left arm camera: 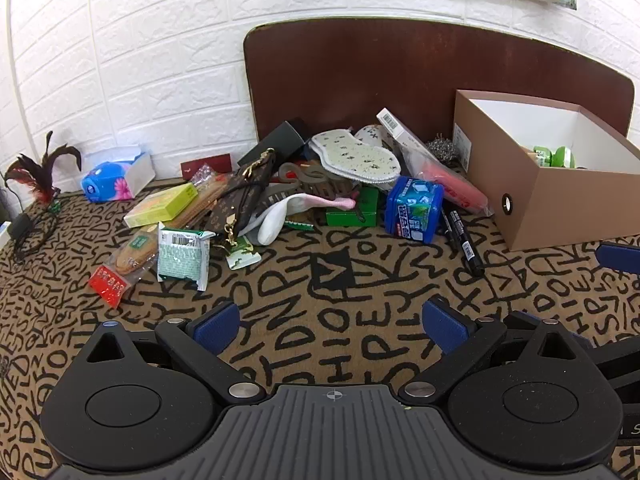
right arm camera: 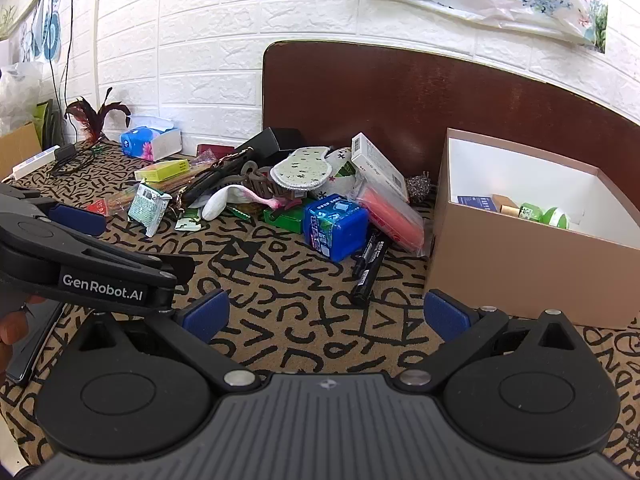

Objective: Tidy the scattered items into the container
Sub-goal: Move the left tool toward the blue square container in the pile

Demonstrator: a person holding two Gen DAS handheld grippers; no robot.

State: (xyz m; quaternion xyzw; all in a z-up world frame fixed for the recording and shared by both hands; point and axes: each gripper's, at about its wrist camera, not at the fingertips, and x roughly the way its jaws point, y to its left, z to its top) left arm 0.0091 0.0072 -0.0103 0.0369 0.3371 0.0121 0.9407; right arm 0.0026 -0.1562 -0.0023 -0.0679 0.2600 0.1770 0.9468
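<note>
A brown cardboard box [left arm camera: 560,208] with a white inside stands at the right, also in the right wrist view [right arm camera: 520,272]; it holds green items [right arm camera: 554,216] and a small blue box. A pile of scattered items lies left of it: a blue gum tub [left arm camera: 414,210] [right arm camera: 334,226], two black markers [left arm camera: 464,240] [right arm camera: 368,264], a red pouch [right arm camera: 394,216], a green box [left arm camera: 352,212], a white packet [left arm camera: 182,258], a yellow-green box [left arm camera: 162,205]. My left gripper [left arm camera: 332,320] is open and empty above the cloth. My right gripper [right arm camera: 326,312] is open and empty.
A patterned brown cloth [left arm camera: 320,340] covers the table. A dark wooden board [left arm camera: 400,72] leans on the white brick wall. A tissue pack [left arm camera: 116,178], feathers [left arm camera: 44,176] and cables lie at the far left. The left gripper's body [right arm camera: 80,264] crosses the right wrist view.
</note>
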